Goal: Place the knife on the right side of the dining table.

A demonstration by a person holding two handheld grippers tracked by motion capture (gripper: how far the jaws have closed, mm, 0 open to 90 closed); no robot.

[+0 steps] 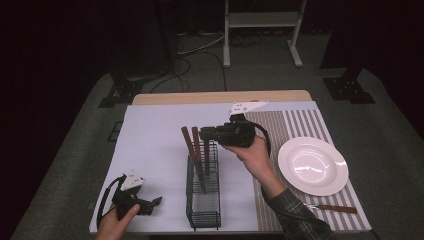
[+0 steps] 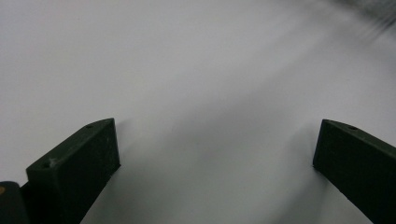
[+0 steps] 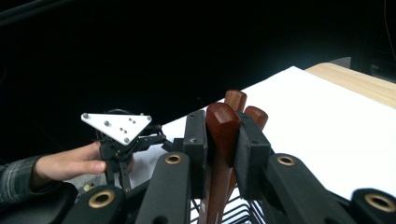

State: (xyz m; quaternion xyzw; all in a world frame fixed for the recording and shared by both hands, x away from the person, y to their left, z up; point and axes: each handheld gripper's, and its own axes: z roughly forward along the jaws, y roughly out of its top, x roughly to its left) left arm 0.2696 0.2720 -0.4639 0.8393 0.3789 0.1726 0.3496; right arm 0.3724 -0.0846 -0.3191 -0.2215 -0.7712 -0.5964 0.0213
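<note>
Nearest us, the right gripper (image 3: 223, 148) has its jaws clamped on a wooden handle (image 3: 222, 128) standing upright, long axis near vertical, in the wire basket (image 1: 203, 200). Left of the basket, we see the left gripper (image 1: 150, 202) with jaws wide apart and holding nothing above the white mat (image 2: 196, 70). Right of the basket, the high view adds a white plate (image 1: 313, 166) on a striped mat (image 1: 295, 125), with dark floor beyond.

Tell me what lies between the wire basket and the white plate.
In the high view, the person's right forearm crosses the striped mat between the basket and the plate; nothing else lies there.
</note>
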